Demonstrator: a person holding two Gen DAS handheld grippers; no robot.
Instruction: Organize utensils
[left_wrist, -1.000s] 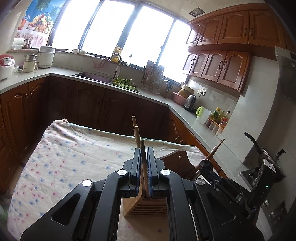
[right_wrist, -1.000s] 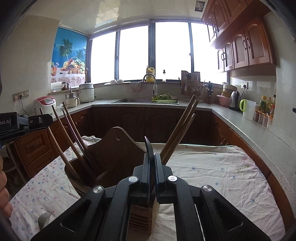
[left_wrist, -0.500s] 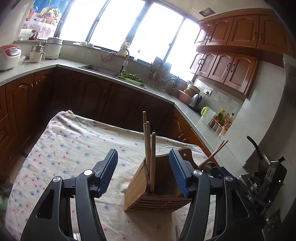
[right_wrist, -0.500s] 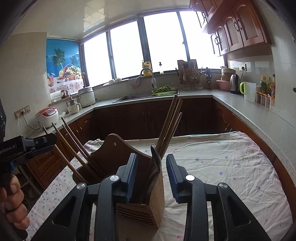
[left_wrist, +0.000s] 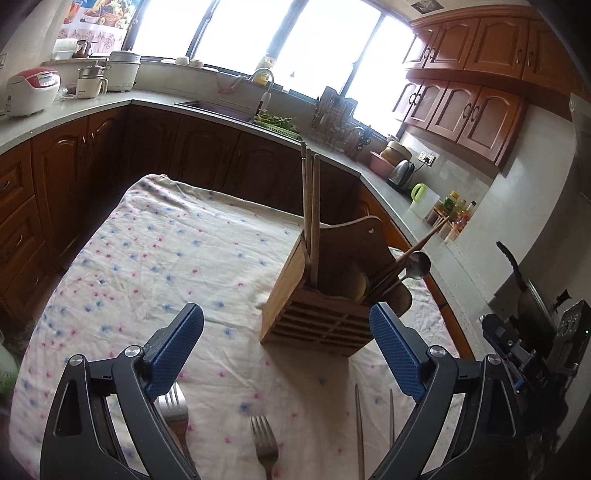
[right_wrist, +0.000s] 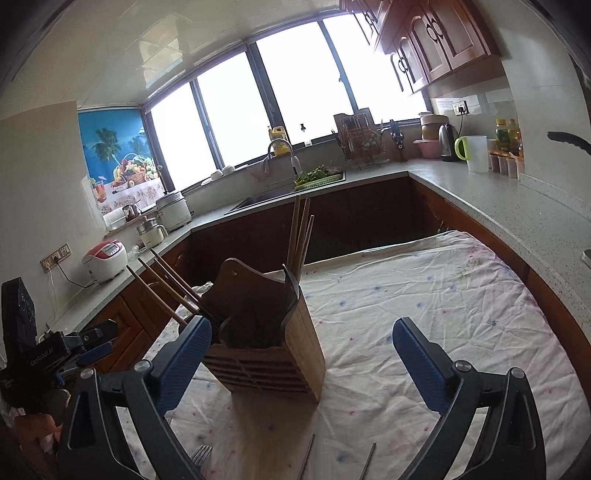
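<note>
A slatted wooden utensil holder (left_wrist: 314, 314) (right_wrist: 269, 347) stands on the flowered tablecloth (left_wrist: 155, 258). Wooden chopsticks (left_wrist: 309, 206) (right_wrist: 299, 236) stand upright in it, and wooden-handled utensils (right_wrist: 166, 284) and a metal spoon (left_wrist: 417, 264) lean out of its other side. My left gripper (left_wrist: 285, 314) is back from the holder, jaws opening wide with nothing between the pads. My right gripper (right_wrist: 302, 326) is the same, jaws opening and empty. Two forks (left_wrist: 264, 439) (left_wrist: 173, 410) and thin metal chopsticks (left_wrist: 358, 424) (right_wrist: 308, 458) lie on the cloth near the grippers.
Kitchen counters (left_wrist: 74, 110) wrap around the table, with a sink (right_wrist: 258, 195), a rice cooker (left_wrist: 31, 88), a kettle (left_wrist: 400, 171) and bottles. The table's right edge (right_wrist: 546, 291) runs close to the counter. A hand (right_wrist: 37, 424) holds the other gripper at lower left in the right wrist view.
Both grippers went from shut to wide open. The left one let go of a wooden chopstick and the right one of a dark utensil, both now in the holder. Both pulled back from it.
</note>
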